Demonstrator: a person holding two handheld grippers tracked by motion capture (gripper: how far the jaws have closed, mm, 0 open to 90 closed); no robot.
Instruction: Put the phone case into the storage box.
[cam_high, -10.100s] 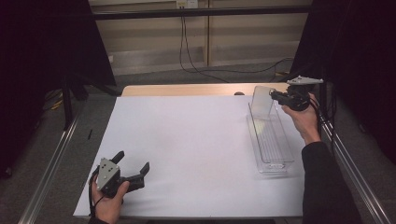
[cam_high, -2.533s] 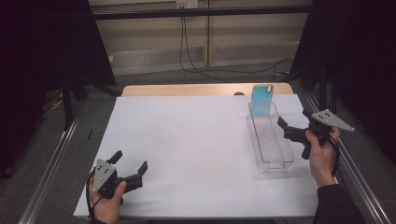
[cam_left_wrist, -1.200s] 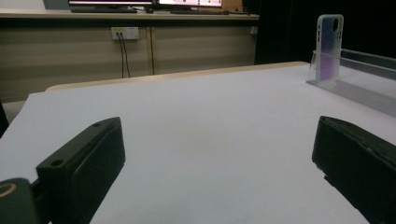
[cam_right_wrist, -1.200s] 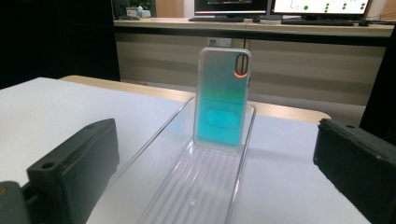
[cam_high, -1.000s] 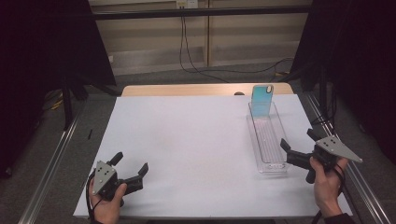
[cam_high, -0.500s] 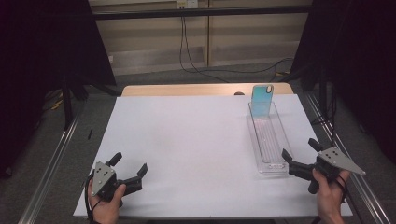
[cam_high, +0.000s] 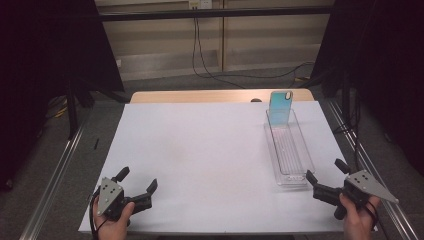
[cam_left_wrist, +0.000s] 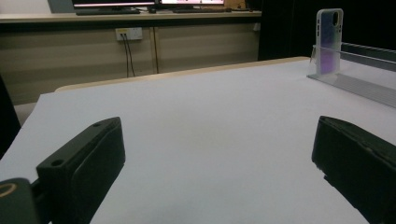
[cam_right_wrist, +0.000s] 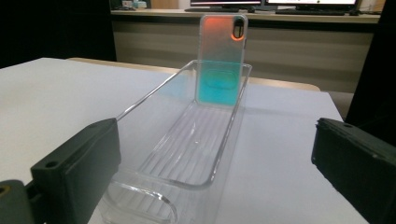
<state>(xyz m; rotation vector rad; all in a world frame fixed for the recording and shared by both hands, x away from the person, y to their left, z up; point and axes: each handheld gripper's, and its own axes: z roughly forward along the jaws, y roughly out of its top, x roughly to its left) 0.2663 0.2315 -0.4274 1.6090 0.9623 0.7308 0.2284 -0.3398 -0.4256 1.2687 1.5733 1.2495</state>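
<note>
While dark curtains flank a beige wall behind it, the white table (cam_high: 210, 150) carries a clear tray (cam_high: 289, 150) with a phone case (cam_high: 280, 106) seemingly upright at its far end. Right gripper (cam_high: 327, 177), jaws apart, rests just beside the tray; left gripper (cam_high: 137, 185), also spread, sits well apart.

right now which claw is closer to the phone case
Right. The right claw sits open just past the near end of the clear tray, whose far end holds the phone case upright. The left claw rests open at the table's opposite near corner, much farther away.
</note>
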